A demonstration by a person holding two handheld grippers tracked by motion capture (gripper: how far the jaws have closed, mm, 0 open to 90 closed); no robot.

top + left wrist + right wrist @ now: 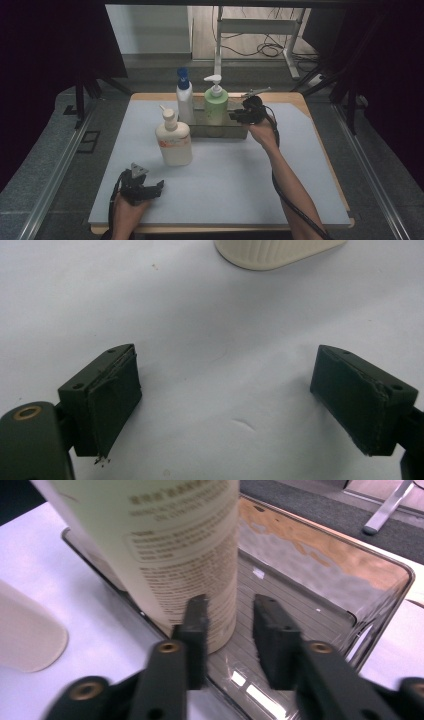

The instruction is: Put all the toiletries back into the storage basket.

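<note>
A pale green pump bottle (216,104) stands upright in a clear smoky tray (220,132) at the back of the white mat, next to a white bottle with a blue cap (184,97). My right gripper (233,116) is just right of the green bottle. In the right gripper view the green bottle (165,545) rises behind the left jaw, and the right gripper (230,625) has its jaws a narrow gap apart over the tray (395,575), with nothing between them. A cream pump bottle (174,140) stands in front of the tray. My left gripper (159,187) rests near the front left, open wide (225,390).
The cream bottle's base (275,250) lies just beyond the left gripper's jaws and shows as cream bottle (25,630) left of the tray. The white mat (240,185) covers a wooden table. Dark curtains flank the sides, and a metal stand (295,60) is on the floor behind.
</note>
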